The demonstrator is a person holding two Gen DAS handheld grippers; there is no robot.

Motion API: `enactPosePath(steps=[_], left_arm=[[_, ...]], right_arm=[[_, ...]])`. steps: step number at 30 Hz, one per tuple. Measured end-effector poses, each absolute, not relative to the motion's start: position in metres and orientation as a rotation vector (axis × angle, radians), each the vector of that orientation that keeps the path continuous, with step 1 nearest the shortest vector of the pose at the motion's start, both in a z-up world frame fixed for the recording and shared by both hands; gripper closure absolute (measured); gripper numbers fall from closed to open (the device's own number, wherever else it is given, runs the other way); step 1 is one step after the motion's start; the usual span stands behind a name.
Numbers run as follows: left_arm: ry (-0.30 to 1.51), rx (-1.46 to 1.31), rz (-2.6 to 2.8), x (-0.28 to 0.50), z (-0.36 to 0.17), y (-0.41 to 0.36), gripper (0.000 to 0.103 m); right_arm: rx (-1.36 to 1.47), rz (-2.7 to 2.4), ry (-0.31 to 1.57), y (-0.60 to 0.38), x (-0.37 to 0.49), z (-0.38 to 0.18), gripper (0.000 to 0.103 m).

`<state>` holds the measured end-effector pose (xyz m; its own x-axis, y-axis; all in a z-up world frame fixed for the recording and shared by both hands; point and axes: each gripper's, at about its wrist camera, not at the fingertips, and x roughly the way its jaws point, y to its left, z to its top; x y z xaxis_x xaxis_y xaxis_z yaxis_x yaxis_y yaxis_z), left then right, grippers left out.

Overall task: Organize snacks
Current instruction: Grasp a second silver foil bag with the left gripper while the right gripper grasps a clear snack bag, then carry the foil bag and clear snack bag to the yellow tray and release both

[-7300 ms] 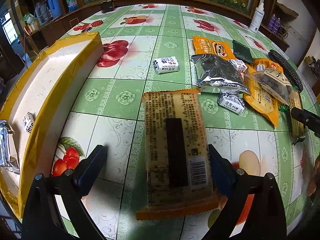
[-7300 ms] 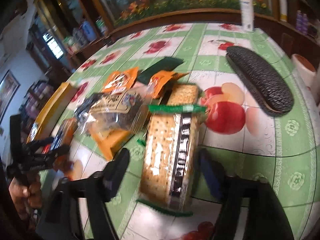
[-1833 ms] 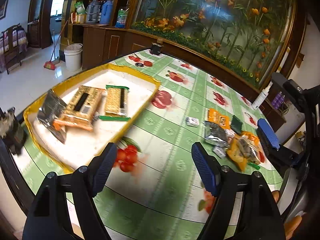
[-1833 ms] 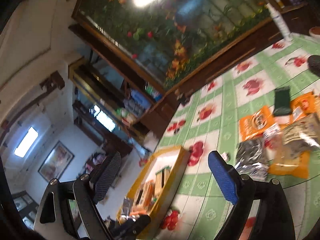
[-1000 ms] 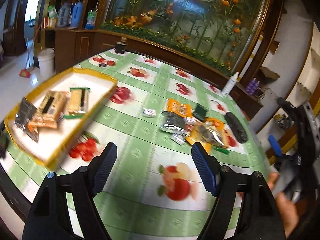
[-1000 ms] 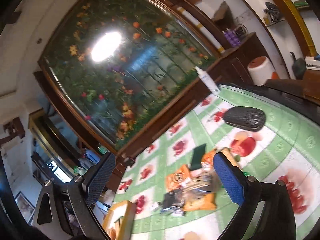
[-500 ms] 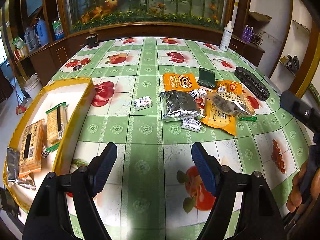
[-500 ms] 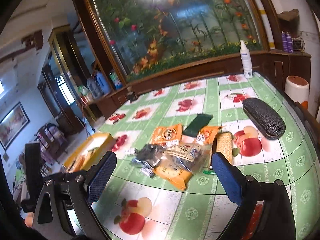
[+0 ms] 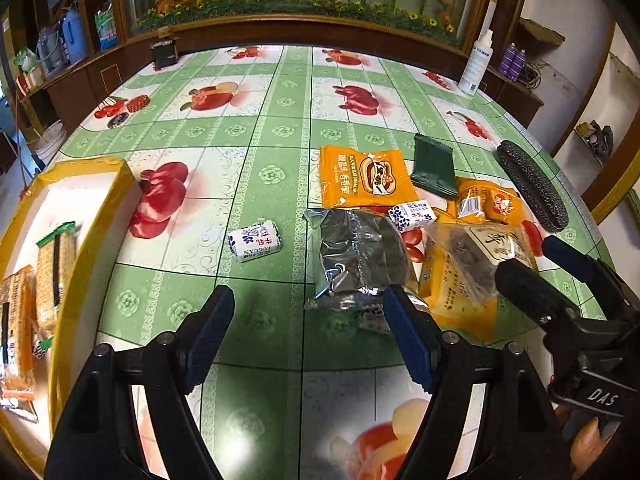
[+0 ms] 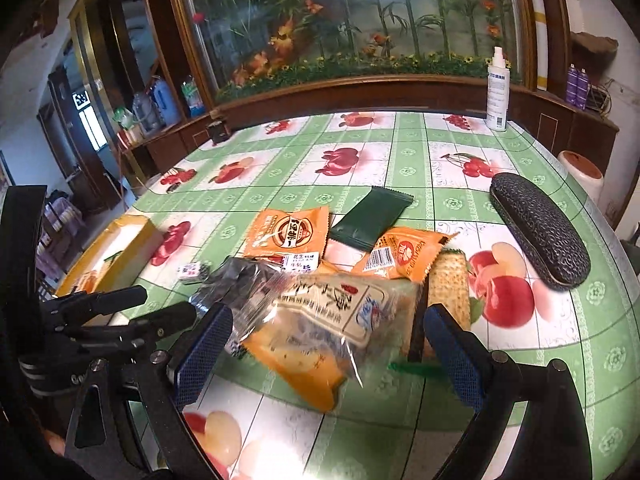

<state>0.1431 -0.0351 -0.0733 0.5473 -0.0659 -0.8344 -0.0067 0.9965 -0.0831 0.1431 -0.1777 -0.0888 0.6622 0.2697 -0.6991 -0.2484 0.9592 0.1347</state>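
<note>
My left gripper [image 9: 308,320] hangs open over bare tablecloth, just short of a silver foil pack [image 9: 356,256]. A white wrapped candy [image 9: 254,240] lies to its left. My right gripper [image 10: 330,344] is open above a clear labelled bag [image 10: 332,308], which lies on an orange bag [image 10: 304,364]; the pads do not touch it. A cracker pack [image 10: 450,284] lies by the right finger. Behind are an orange packet [image 10: 288,232], a dark green packet [image 10: 372,220] and a small orange packet [image 10: 404,254]. The yellow tray [image 9: 96,248] at the left holds a green-edged cracker pack [image 9: 54,272] and other packs.
A black textured glasses case [image 10: 540,232] lies at the table's right side. A white spray bottle [image 10: 498,92] stands on the far wooden ledge. My left gripper [image 10: 120,320] shows at the left of the right wrist view, close to the right one.
Both grippers have come down and closer to the snack pile. The right wrist view has rolled upright, from the wall to the table. Both stay open and hold nothing.
</note>
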Motion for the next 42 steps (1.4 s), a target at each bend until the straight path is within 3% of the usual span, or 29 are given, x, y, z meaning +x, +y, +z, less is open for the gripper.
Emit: enactPosePath(steps=[9, 13, 21, 25, 30, 33, 34, 36, 37, 42], left_arm=[[1.03, -0.097, -0.053, 0.174, -0.084, -0.036, 0.026], [1.022, -0.058, -0.039, 0.185, -0.086, -0.042, 0.026], [1.0, -0.04, -0.008, 0.203, -0.088, -0.049, 0.02], [1.034, -0.064, -0.052, 0.204, -0.089, -0.055, 0.02], [1.031, 0.156, 0.03, 0.203, -0.101, -0.082, 0.015], [0.997, 0.141, 0.026, 0.201, -0.102, -0.075, 0.014], [0.991, 0.144, 0.022, 0.2, -0.102, -0.073, 0.017], [0.971, 0.161, 0.02, 0.195, -0.1, -0.07, 0.04], [0.97, 0.173, 0.016, 0.193, -0.1, -0.068, 0.046], [0.948, 0.183, -0.003, 0.173, -0.098, -0.059, 0.046]], right_arm=[[-0.058, 0.239, 0.852, -0.171, 0.169, -0.109, 0.005], [-0.026, 0.277, 0.878, -0.181, 0.171, -0.115, 0.019], [0.028, 0.296, 0.845, -0.191, 0.168, -0.114, 0.024], [0.048, 0.312, 0.847, -0.193, 0.169, -0.113, 0.022], [0.055, 0.313, 0.844, -0.194, 0.167, -0.113, 0.023], [0.067, 0.316, 0.84, -0.196, 0.166, -0.113, 0.026], [0.071, 0.316, 0.839, -0.197, 0.166, -0.113, 0.026], [0.075, 0.315, 0.837, -0.197, 0.164, -0.113, 0.028], [0.078, 0.315, 0.836, -0.198, 0.163, -0.113, 0.028], [0.102, 0.315, 0.821, -0.201, 0.156, -0.111, 0.032]])
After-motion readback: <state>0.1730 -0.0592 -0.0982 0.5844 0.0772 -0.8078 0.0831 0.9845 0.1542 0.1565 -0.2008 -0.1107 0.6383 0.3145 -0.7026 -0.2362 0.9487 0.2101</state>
